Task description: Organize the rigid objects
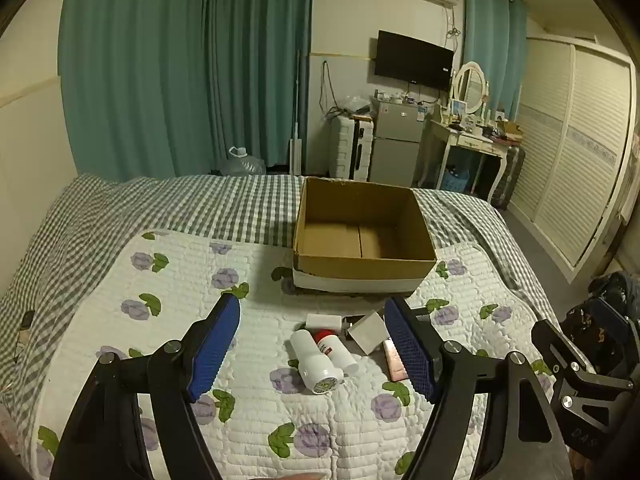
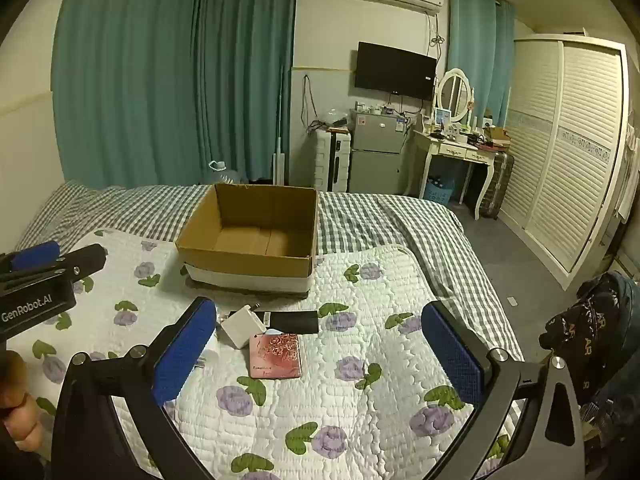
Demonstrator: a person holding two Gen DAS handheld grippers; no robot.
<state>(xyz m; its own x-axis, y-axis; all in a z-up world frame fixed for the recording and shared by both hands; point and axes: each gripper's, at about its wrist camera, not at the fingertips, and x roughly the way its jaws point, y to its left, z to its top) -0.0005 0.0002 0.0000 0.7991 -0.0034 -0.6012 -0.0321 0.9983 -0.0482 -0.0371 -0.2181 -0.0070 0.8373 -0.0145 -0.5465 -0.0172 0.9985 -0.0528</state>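
Observation:
An open, empty cardboard box (image 1: 362,270) (image 2: 250,266) sits on the bed. In front of it lie a white bottle (image 1: 314,362), a red-capped white bottle (image 1: 336,350), a white charger block (image 1: 368,331) (image 2: 241,328), a pink floral box (image 1: 394,362) (image 2: 275,356), a flat white box (image 1: 324,322) and a black flat box (image 2: 294,321). My left gripper (image 1: 312,312) is open above the pile, holding nothing. My right gripper (image 2: 320,312) is open above the pink box, holding nothing.
The flowered white quilt (image 1: 168,312) lies over a grey checked bedspread (image 1: 224,204). Beyond the bed stand a white suitcase (image 1: 354,150), a small fridge (image 1: 396,148), a dressing table (image 1: 472,140) and a wardrobe (image 1: 572,152). Dark clothing (image 2: 588,336) lies at the bed's right.

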